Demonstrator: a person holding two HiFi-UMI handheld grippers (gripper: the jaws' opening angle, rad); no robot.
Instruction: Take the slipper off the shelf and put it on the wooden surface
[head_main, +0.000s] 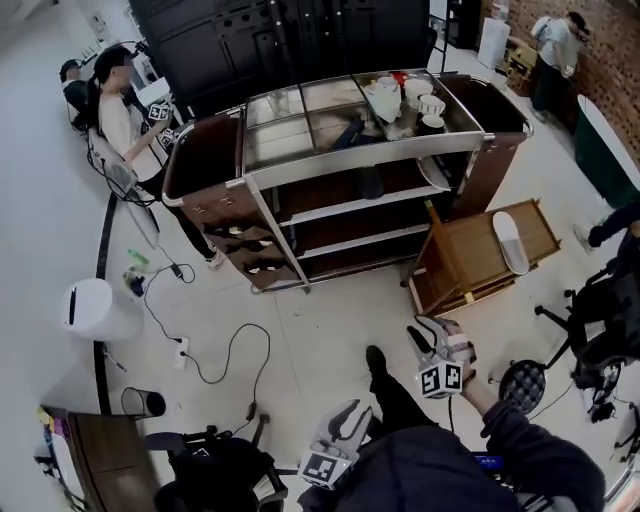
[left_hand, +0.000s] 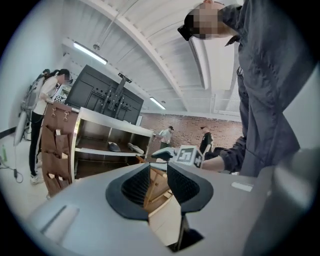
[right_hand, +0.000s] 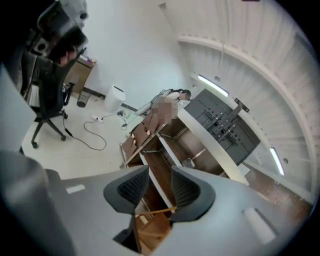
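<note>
A metal and brown shelf cart (head_main: 340, 170) stands mid-room. One dark slipper (head_main: 370, 183) lies on its upper inner shelf, and in the left gripper view a dark slipper (left_hand: 114, 146) shows on a shelf. A white slipper (head_main: 508, 241) lies on the low wooden surface (head_main: 465, 262) to the right of the cart. My left gripper (head_main: 352, 416) hangs low by my body, open and empty. My right gripper (head_main: 430, 333) hovers in front of the wooden surface, also open with nothing between its pads. The right gripper view looks past its jaws at the cart (right_hand: 170, 145).
Cups and a dark item (head_main: 350, 135) sit on the cart's glass top. A person (head_main: 120, 115) stands at the cart's left end and another (head_main: 555, 55) is at the far right. A white bin (head_main: 95, 308), floor cables (head_main: 215, 360) and an office chair (head_main: 590, 330) surround me.
</note>
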